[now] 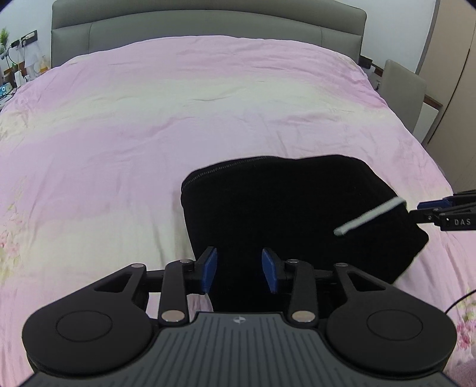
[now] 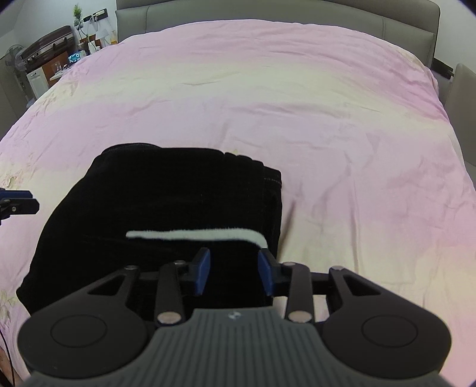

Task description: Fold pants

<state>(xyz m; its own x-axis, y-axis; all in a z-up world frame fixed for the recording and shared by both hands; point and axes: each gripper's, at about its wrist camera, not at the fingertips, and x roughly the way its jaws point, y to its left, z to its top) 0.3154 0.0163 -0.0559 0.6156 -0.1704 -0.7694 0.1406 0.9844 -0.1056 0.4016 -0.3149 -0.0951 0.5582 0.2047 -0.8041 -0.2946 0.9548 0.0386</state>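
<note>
Black pants [image 1: 297, 202] lie folded into a compact stack on the pink bedspread [image 1: 148, 125]. A white strip [image 1: 369, 215] runs along their near right part. My left gripper [image 1: 239, 269] hovers at the stack's near left corner, blue pads apart, with only flat fabric showing between them. In the right wrist view the pants [image 2: 178, 193] fill the lower left, and the white strip [image 2: 202, 234] lies just ahead of my right gripper [image 2: 233, 272], which is open over the near right edge. Each gripper's tip pokes into the other's view, the right gripper [image 1: 431, 210] and the left gripper [image 2: 29, 199].
A grey padded headboard [image 1: 208, 26] closes the far end of the bed. A grey chair [image 1: 401, 89] stands off the right side and a cluttered nightstand [image 2: 59, 59] off the far left. A thin black cable [image 1: 458, 297] crosses the near right corner.
</note>
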